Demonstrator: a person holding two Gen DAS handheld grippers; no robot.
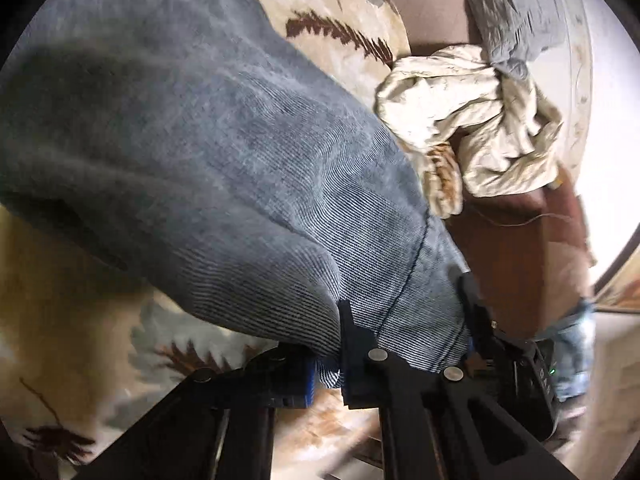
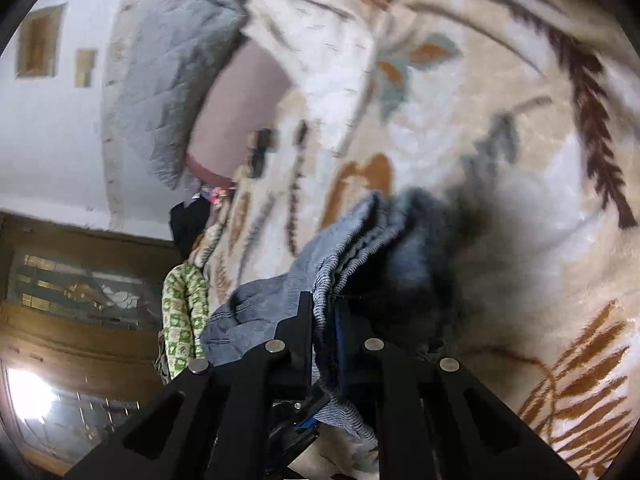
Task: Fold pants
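both grippers, left (image 1: pixel 332 356) and right (image 2: pixel 324 332), fingers pinched on the pants (image 1: pixel 208 152), hold the denim raised above the bed (image 2: pixel 500 128), likely positioning a fold.

We see the pants (image 1: pixel 224 168) hanging between our two grippers, above the patterned blanket (image 2: pixel 500 128). Far right of them in the left wrist view lies a crumpled cloth (image 1: pixel 472 120), with a quilted cover (image 1: pixel 520 16) beyond it.

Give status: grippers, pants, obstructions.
Left gripper shut on pants, right gripper shut on pants too. Denim lifted off the patterned blanket. Crumpled cream cloth lies beyond.
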